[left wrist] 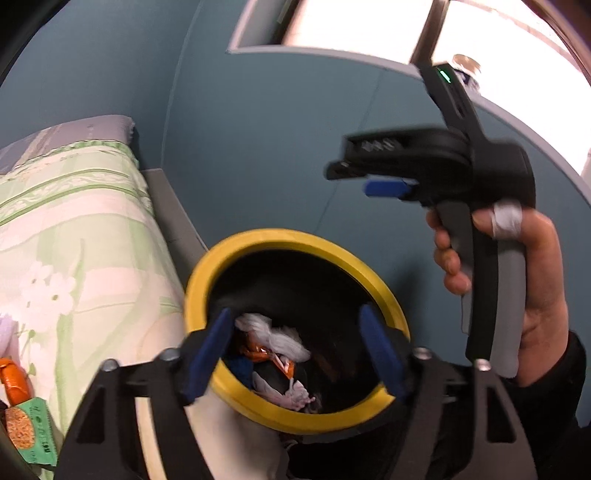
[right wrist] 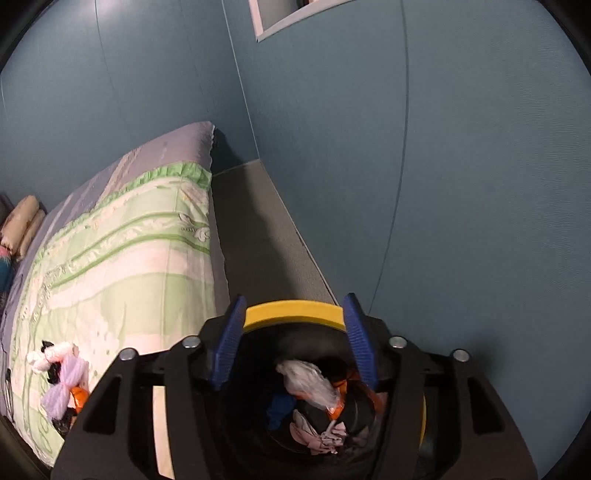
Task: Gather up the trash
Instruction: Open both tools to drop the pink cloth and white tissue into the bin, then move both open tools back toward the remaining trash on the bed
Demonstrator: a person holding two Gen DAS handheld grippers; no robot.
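A black bin with a yellow rim [left wrist: 284, 238] stands beside the bed; it also shows in the right wrist view [right wrist: 295, 314]. Inside lie crumpled white tissue [left wrist: 277, 334], orange wrappers [left wrist: 258, 352] and a blue scrap. My left gripper [left wrist: 295, 350] is open and empty over the bin's mouth. My right gripper [right wrist: 293, 345] is open and empty above the same bin, over the tissue [right wrist: 306, 380]. The right gripper also shows in the left wrist view [left wrist: 384, 184], held in a hand, up and to the right. More trash lies on the bed: an orange wrapper [left wrist: 14, 384], a green packet [left wrist: 33, 432] and a lilac and white pile [right wrist: 61, 380].
The bed with a green floral quilt [right wrist: 122, 258] runs along the left. A grey strip of floor [right wrist: 258, 236] lies between the bed and a blue wall [right wrist: 443, 184]. Pillows [right wrist: 22, 225] sit at the far end. A bright window [left wrist: 369, 26] is above.
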